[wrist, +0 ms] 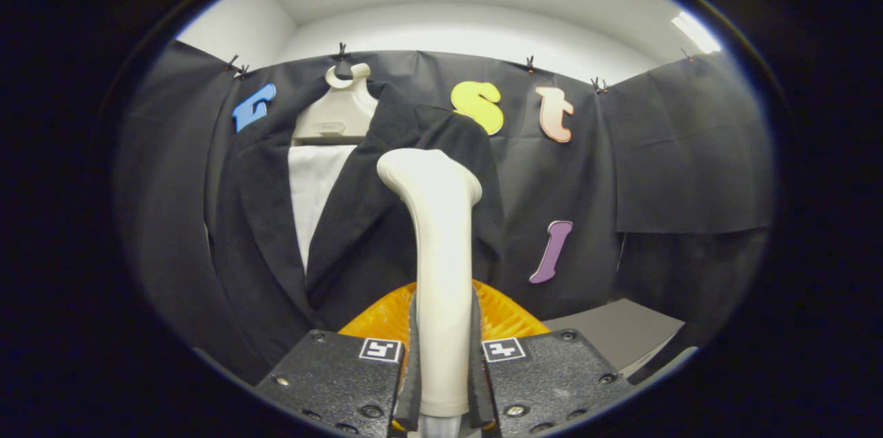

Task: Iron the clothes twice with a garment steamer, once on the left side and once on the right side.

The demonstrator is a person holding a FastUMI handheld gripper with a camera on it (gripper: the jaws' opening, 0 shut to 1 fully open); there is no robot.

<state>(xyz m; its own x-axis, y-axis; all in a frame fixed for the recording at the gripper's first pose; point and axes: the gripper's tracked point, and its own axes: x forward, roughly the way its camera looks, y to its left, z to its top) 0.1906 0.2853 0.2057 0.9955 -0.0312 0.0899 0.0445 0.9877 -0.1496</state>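
The claw [441,383] clamps the garment steamer [436,245] by its handle, head raised against the hanging dark jacket [345,231] to steam it

A cream garment steamer [436,245] stands upright, clamped between both fingers of the gripper [442,369], its head raised before a dark jacket [359,217] hanging open on a pale hanger [338,114] over white lining.

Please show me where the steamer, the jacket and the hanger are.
steamer [441,265]: gripper view, middle of its handle, clamped between the hand-held gripper [441,383] fingers.
jacket [359,217]: gripper view, its lapel beside the steamer.
hanger [338,114]: gripper view, its neck under the hook.
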